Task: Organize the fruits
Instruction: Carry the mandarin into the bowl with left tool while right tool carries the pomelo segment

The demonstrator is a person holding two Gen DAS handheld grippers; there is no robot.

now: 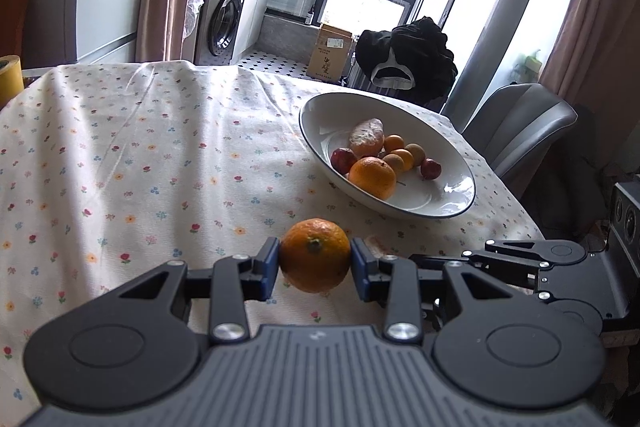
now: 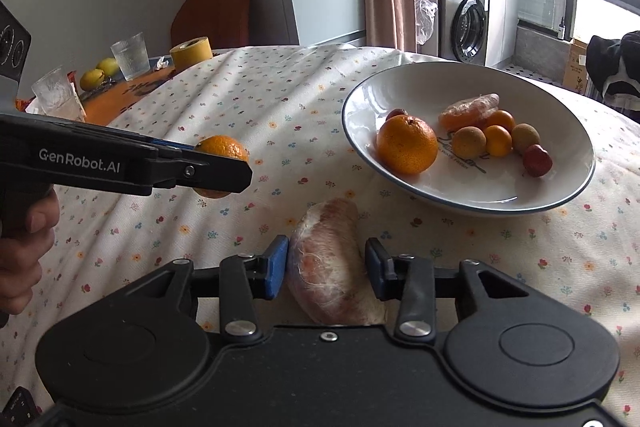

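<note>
My left gripper is shut on an orange and holds it just above the floral tablecloth, short of the white bowl. The same orange shows in the right wrist view, between the left gripper's fingers. My right gripper straddles a plastic-wrapped peeled citrus piece lying on the cloth; the left pad touches it, the right pad stands slightly off. The bowl holds an orange, a wrapped citrus piece, and several small orange, brown and red fruits.
At the table's far left stand two glasses, a roll of yellow tape and yellow-green fruits. A grey chair sits beyond the bowl. A washing machine and windows are behind.
</note>
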